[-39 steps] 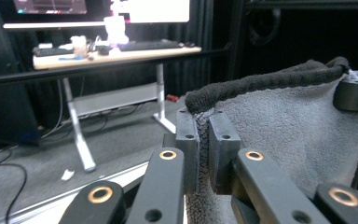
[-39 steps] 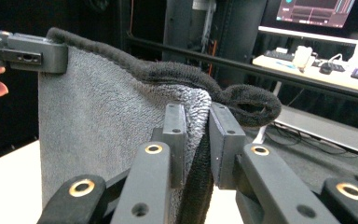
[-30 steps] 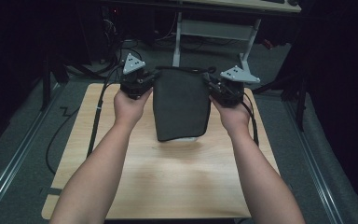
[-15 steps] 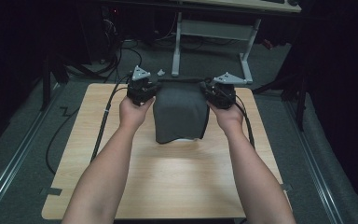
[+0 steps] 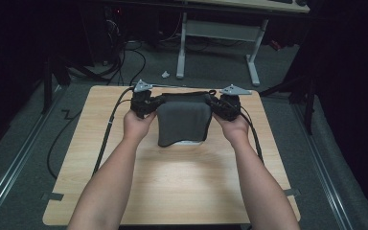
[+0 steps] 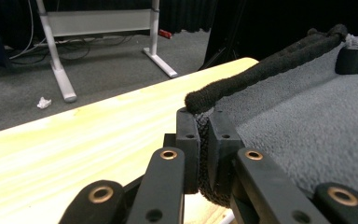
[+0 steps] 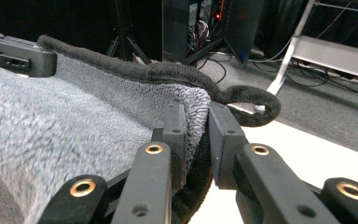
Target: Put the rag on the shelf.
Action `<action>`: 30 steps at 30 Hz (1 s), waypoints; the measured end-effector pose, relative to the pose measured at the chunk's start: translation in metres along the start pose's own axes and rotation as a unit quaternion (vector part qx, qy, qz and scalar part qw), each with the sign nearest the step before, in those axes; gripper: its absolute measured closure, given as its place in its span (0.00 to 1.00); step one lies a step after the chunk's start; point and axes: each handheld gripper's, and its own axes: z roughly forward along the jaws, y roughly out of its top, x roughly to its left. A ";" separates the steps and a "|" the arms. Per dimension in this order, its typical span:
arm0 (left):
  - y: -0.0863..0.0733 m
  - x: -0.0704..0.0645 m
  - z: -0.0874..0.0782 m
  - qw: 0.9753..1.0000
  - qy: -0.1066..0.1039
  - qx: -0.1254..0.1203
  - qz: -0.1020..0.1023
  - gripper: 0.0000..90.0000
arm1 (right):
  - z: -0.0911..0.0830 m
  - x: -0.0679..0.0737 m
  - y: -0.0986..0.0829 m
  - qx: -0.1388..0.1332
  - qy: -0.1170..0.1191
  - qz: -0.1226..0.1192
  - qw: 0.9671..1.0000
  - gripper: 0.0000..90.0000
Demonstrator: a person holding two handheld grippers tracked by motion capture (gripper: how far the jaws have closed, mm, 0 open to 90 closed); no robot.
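A dark grey towel (image 5: pixel 183 120) with a thick black hem hangs stretched between my two grippers above the far half of the wooden table (image 5: pixel 172 187). My left gripper (image 5: pixel 146 101) is shut on its left top corner, and my right gripper (image 5: pixel 224 104) is shut on its right top corner. In the left gripper view the jaws pinch the towel's hem (image 6: pixel 261 70) at my left gripper (image 6: pixel 204 135). The right gripper view shows my right gripper (image 7: pixel 196 140) clamped on the fluffy towel (image 7: pixel 51 126), with a loop of hem sticking out. The towel's lower edge rests on the table over something white (image 5: pixel 189 142).
Cables (image 5: pixel 106 139) trail from both grippers across the table. Beyond the far edge stands a white desk frame (image 5: pixel 220 33) on grey carpet, with a scrap of white paper (image 5: pixel 165 74) on the floor. Dark curtains surround the area.
Both grippers have lowered and moved toward the near side with the towel, which now hangs shorter, its lower part lying on the table.
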 end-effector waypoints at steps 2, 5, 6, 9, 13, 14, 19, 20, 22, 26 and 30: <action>-0.005 0.002 0.001 1.000 -0.002 0.003 -0.004 0.94 | 0.002 0.002 -0.003 0.006 0.000 -0.003 1.000 0.88; -0.014 0.004 0.002 1.000 -0.012 0.003 -0.015 0.94 | 0.002 0.003 -0.007 0.007 0.001 0.006 1.000 0.88; -0.016 0.004 0.003 1.000 -0.014 0.005 -0.018 0.94 | 0.003 0.003 -0.008 0.006 0.001 0.006 1.000 0.88; -0.021 0.004 0.004 1.000 -0.019 0.008 -0.024 0.94 | 0.002 0.002 -0.009 0.009 0.001 0.012 1.000 0.88; -0.027 0.003 0.007 0.999 -0.022 0.013 -0.026 0.94 | 0.004 0.000 -0.014 0.013 0.003 0.021 1.000 0.88; -0.028 0.003 0.007 0.999 -0.022 0.013 -0.029 0.94 | 0.004 -0.001 -0.015 0.013 0.004 0.025 1.000 0.88; -0.032 0.004 0.007 0.999 -0.023 0.019 -0.030 0.94 | 0.007 -0.002 -0.023 0.016 0.012 0.036 0.999 0.88; -0.033 0.004 0.007 0.999 -0.024 0.019 -0.030 0.94 | 0.008 -0.003 -0.024 0.016 0.015 0.038 0.999 0.88; -0.035 0.004 0.007 0.999 -0.026 0.020 -0.031 0.94 | 0.008 -0.003 -0.026 0.017 0.017 0.042 0.999 0.88; -0.040 0.005 0.008 0.999 -0.030 0.022 -0.035 0.94 | 0.010 -0.004 -0.030 0.019 0.021 0.049 0.998 0.88; -0.045 0.004 0.010 0.999 -0.029 0.031 -0.034 0.94 | 0.012 -0.005 -0.038 0.021 0.026 0.061 0.998 0.88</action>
